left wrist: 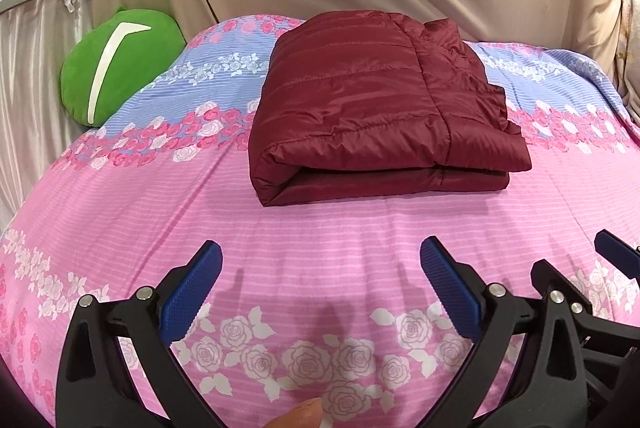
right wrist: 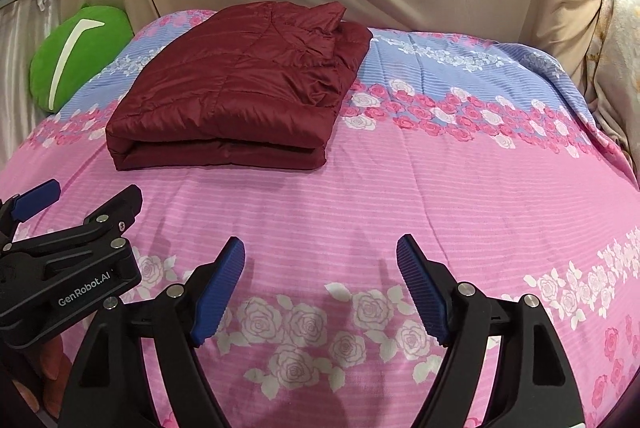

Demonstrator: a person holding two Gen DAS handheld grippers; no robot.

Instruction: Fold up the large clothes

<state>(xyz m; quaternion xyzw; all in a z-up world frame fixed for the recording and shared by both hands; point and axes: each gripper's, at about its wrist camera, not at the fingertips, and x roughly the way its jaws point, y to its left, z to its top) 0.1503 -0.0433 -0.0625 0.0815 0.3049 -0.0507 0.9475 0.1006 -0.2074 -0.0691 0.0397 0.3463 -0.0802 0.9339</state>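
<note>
The underside and inner layers of the folded maroon jacket (left wrist: 376, 112) were concealed by its top panel, and its sleeves could not be made out. The green cushion (left wrist: 120, 68) was partly hidden behind the flowered bedspread (left wrist: 320, 248). In the left wrist view the right gripper (left wrist: 600, 284) was cut off by the right edge. In the right wrist view the left gripper (right wrist: 76, 204) was cropped at the left edge.

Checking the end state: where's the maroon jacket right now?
The folded maroon puffer jacket lies on the floral bedsheet, toward the far side, right of the green cushion, ahead of both open grippers and touching neither.
</note>
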